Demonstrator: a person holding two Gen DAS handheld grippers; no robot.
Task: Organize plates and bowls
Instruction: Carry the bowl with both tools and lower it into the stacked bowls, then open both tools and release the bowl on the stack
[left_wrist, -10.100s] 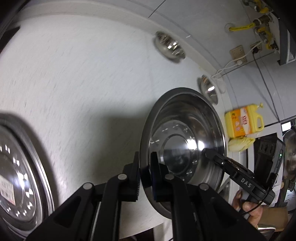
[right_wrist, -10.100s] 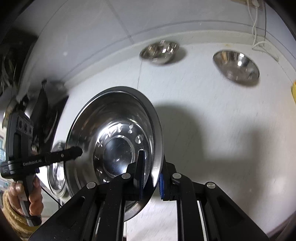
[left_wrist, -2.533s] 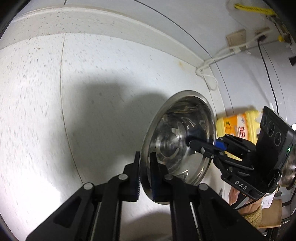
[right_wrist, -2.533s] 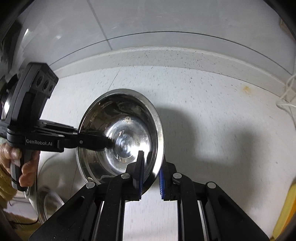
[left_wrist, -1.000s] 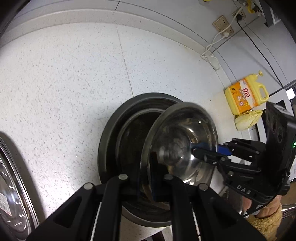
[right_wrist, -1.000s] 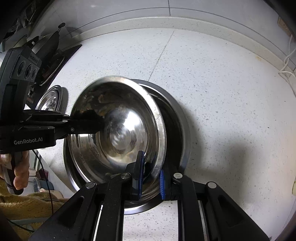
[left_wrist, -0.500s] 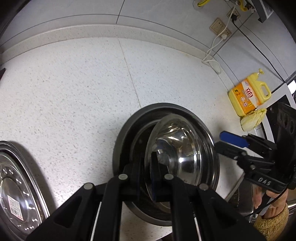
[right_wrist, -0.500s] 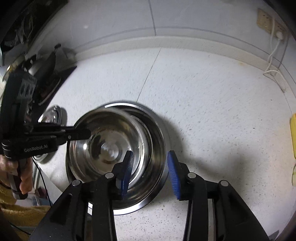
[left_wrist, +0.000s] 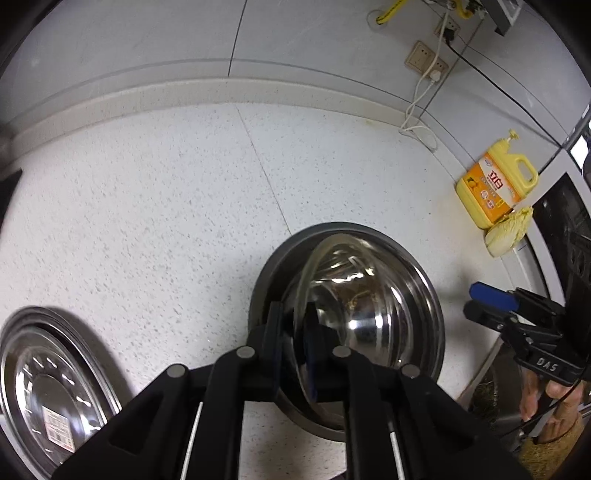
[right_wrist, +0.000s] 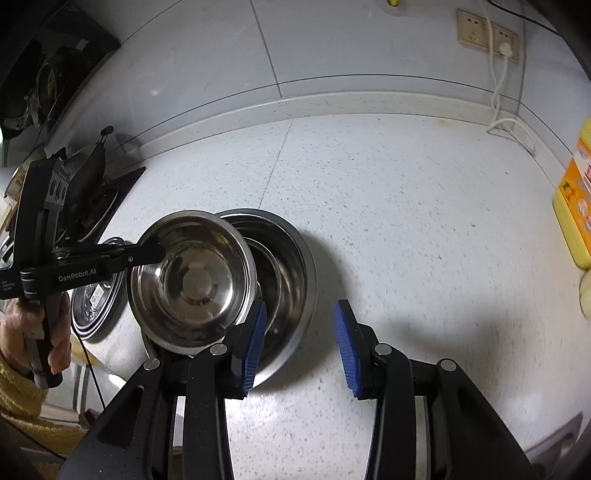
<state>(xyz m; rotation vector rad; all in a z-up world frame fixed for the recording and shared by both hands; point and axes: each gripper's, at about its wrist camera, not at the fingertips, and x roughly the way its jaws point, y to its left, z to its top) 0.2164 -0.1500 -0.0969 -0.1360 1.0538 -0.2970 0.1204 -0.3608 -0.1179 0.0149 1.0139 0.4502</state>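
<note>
Left tool: matte black linkage arms, round silver pivot screws, dark ribbed pads. From the right wrist camera its side reads "GenRobot.AI" in white, with a black box on top carrying round ports and a thin black cable hanging under the grip. Left hand: bare skin, mustard-yellow knit sleeve at the wrist.

Right tool: same black arms and silver screws, pads blue and ribbed. From the left wrist camera it shows "DAS" in white on the side, blue pad tip, black cable below. Right hand: bare skin, yellow-tan knit cuff.
</note>
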